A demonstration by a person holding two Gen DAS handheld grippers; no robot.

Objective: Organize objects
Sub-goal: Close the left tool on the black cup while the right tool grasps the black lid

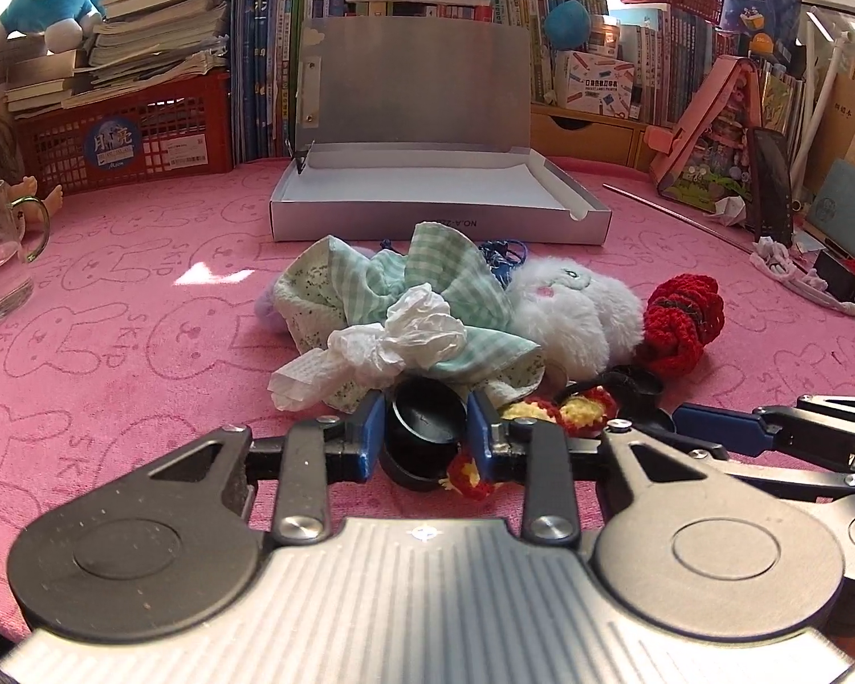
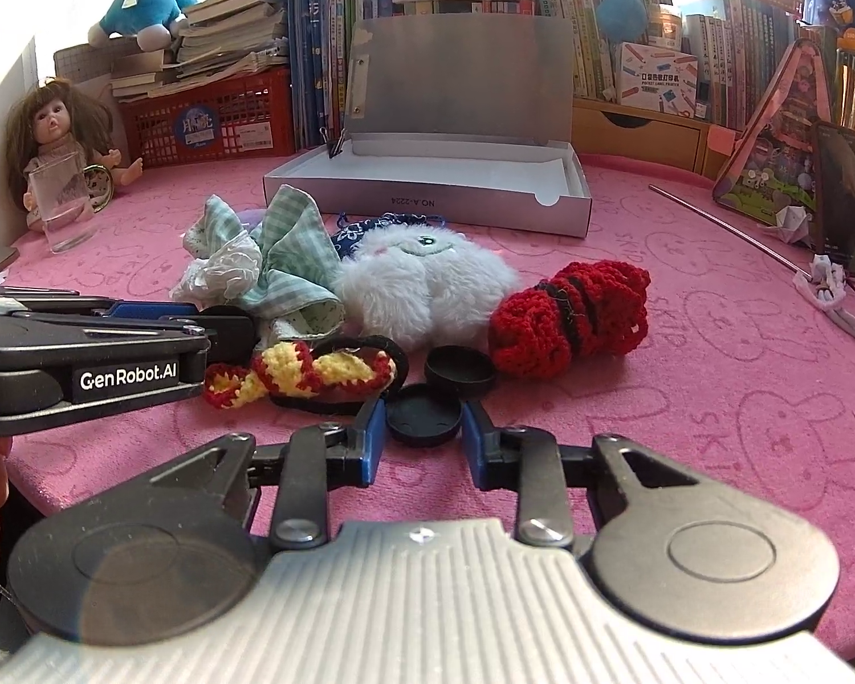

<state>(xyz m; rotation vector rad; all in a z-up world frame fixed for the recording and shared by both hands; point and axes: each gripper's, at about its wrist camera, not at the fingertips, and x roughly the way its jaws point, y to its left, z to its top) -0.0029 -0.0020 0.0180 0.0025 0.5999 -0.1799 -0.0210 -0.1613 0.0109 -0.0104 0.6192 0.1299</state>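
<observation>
A pile lies on the pink cloth: green checked cloth (image 1: 427, 279), crumpled white tissue (image 1: 393, 342), white fluffy toy (image 2: 422, 279), red crochet piece (image 2: 570, 313), red-and-yellow crochet piece (image 2: 302, 376) and two black round lids (image 2: 460, 370). An open silver box (image 1: 439, 216) stands behind the pile. My left gripper (image 1: 424, 433) is shut on a black round container (image 1: 422, 439), held on edge. It also shows in the right wrist view (image 2: 222, 330). My right gripper (image 2: 423, 433) is open around the nearer black lid (image 2: 424, 413), not touching it.
A glass mug (image 1: 0, 262) and a doll (image 2: 57, 142) stand at the left. A red basket (image 1: 125, 137), books and plush toys line the back. A metal rod (image 2: 724, 228), phone (image 2: 838, 194) and pink toy stand are at the right.
</observation>
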